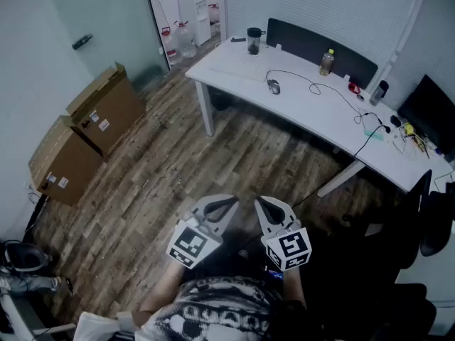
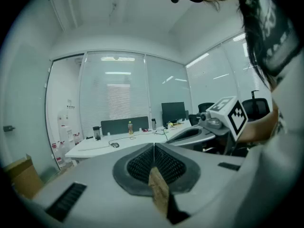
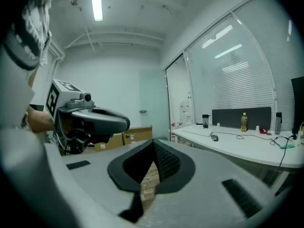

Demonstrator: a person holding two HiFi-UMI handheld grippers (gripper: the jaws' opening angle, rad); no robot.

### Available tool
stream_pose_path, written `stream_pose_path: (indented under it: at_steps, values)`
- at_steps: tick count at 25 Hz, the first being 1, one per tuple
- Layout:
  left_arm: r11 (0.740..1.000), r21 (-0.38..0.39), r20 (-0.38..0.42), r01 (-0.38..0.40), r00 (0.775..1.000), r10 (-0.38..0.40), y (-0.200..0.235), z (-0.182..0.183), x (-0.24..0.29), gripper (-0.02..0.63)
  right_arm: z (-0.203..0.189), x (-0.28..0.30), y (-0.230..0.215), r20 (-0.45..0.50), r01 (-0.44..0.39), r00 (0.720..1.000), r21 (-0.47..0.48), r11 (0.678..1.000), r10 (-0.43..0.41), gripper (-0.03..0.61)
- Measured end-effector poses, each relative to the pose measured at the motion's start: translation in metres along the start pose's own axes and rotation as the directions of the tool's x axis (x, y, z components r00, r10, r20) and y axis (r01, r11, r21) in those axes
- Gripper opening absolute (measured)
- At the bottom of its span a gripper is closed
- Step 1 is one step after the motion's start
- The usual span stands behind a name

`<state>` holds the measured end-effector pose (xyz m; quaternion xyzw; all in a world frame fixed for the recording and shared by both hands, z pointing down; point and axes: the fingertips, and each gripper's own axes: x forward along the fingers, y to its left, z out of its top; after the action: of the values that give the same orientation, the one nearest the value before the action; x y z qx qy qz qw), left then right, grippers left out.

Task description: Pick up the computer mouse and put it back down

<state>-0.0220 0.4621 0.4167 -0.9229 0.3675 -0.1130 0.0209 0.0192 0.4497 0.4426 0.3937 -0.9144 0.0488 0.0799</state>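
A dark computer mouse (image 1: 274, 86) with a black cable lies on the long white desk (image 1: 234, 66) across the room. It shows small in the left gripper view as the mouse (image 2: 114, 145) and in the right gripper view as the mouse (image 3: 215, 137). My left gripper (image 1: 222, 207) and right gripper (image 1: 266, 206) hang side by side over the wooden floor, close to the person's body and far from the desk. Both are shut with nothing between their jaws. The left gripper (image 2: 154, 145) and right gripper (image 3: 153, 142) point roughly level toward the room.
On the desk stand a dark cup (image 1: 254, 40), a yellow-capped bottle (image 1: 326, 62), a monitor (image 1: 432, 114) and loose cables. Two cardboard boxes (image 1: 85, 130) sit at the left wall. Black office chairs (image 1: 426, 219) stand at the right. A water dispenser (image 1: 193, 16) is beyond the glass door.
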Motion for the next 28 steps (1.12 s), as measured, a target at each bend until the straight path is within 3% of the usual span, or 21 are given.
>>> stream_pose_path:
  at_steps: [16,23,28]
  values:
    - [0.999,-0.014,-0.018,-0.048,0.999,0.048,-0.005,-0.005,-0.001,0.005,-0.003,-0.001,-0.006,0.009,-0.042,0.999,0.016,0.999,0.042,-0.003]
    - [0.996,-0.008,-0.037,-0.083,0.996,0.083,0.015,-0.007,-0.002,0.005,-0.003,0.015,-0.003,0.016,-0.079,0.997,0.027,0.997,0.078,-0.003]
    - [0.998,-0.007,-0.052,-0.068,0.996,0.067,0.023,-0.009,0.013,0.005,-0.003,0.027,-0.021,0.014,-0.069,0.998,0.042,0.997,0.068,-0.003]
